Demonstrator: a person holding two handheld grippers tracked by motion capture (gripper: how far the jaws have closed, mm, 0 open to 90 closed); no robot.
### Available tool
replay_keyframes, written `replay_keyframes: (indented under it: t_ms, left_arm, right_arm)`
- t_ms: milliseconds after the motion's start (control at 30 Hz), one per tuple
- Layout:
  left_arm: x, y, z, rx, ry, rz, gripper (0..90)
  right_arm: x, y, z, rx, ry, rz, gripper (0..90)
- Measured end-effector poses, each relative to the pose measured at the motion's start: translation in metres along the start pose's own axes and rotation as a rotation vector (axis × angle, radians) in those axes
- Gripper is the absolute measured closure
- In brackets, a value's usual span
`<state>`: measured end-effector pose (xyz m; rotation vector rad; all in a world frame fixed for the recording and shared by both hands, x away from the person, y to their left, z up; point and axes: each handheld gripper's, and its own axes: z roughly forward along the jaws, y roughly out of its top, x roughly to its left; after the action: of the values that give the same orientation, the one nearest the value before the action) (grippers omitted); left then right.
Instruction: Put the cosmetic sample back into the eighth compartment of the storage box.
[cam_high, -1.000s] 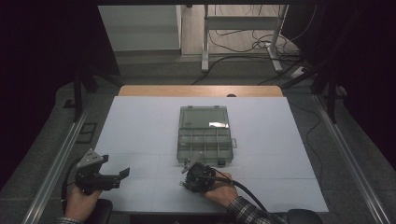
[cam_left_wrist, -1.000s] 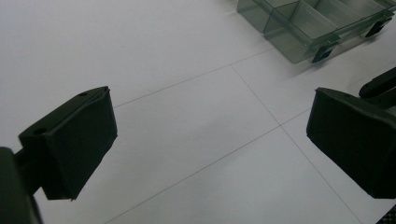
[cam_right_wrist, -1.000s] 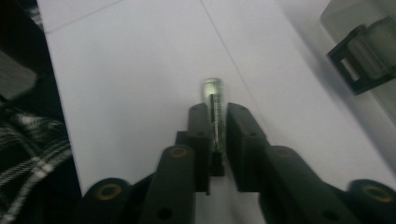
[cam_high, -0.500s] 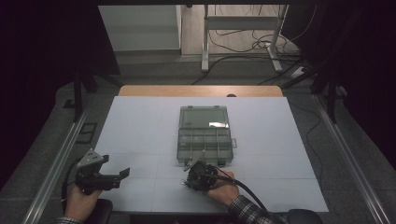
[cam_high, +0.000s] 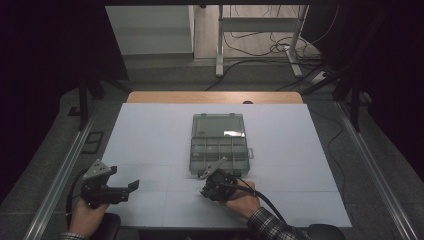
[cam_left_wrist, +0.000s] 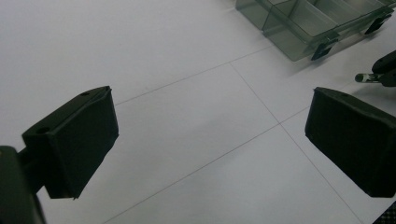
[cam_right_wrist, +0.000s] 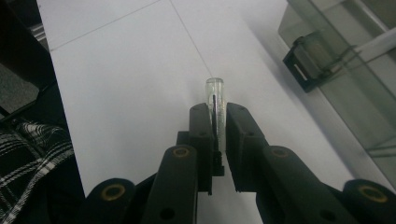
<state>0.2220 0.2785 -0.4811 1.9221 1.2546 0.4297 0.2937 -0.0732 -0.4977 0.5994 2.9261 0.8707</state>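
tube (cam_right_wrist: 215, 100) carrying looks like the step in hand: right gripper (cam_right_wrist: 215, 122) is pinching a small clear tube just before the open compartment box (cam_high: 218, 145). left gripper (cam_left_wrist: 210, 140) is idling, jaws spread. next, easing it over a compartment.

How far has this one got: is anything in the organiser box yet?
Done: the box lies open, and the right tongs are shut on a small clear tube. In hand: the tube, held near the box's front edge. Left: placing it; whether the compartments hold anything can't be told. The left tongs are open over the table.
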Motion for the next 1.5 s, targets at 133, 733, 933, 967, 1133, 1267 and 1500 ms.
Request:
replay_keyframes:
  t_ms: [133, 733, 933, 967, 1133, 1267, 1500]
  left_arm:
    - [0.000, 0.000, 0.000, 0.001, 0.000, 0.000, 3.2]
    - [0.001, 0.000, 0.000, 0.000, -0.006, -0.004, 3.3]
    - [0.001, 0.000, 0.000, 0.000, -0.007, -0.005, 3.3]
    - [0.001, 0.000, 0.000, 0.000, -0.007, -0.005, 3.3]
    - [0.001, 0.000, 0.000, 0.000, -0.007, -0.005, 3.3]
    - [0.001, 0.000, 0.000, 0.001, -0.007, -0.006, 3.3]
    - [0.001, 0.000, 0.000, 0.001, -0.007, -0.006, 3.3]
  right_arm:
    - [-0.002, 0.000, -0.005, -0.010, -0.004, 0.007, 80.9]
    - [-0.019, -0.007, -0.025, -0.043, -0.039, 0.050, 80.9]
    - [-0.024, -0.009, -0.032, -0.058, -0.052, 0.074, 80.9]
    - [-0.026, -0.010, -0.033, -0.061, -0.056, 0.070, 80.9]
    - [-0.033, -0.013, -0.041, -0.079, -0.076, 0.095, 80.9]
    - [-0.039, -0.015, -0.048, -0.089, -0.091, 0.105, 80.9]
    - [-0.047, -0.018, -0.056, -0.104, -0.115, 0.135, 80.9]
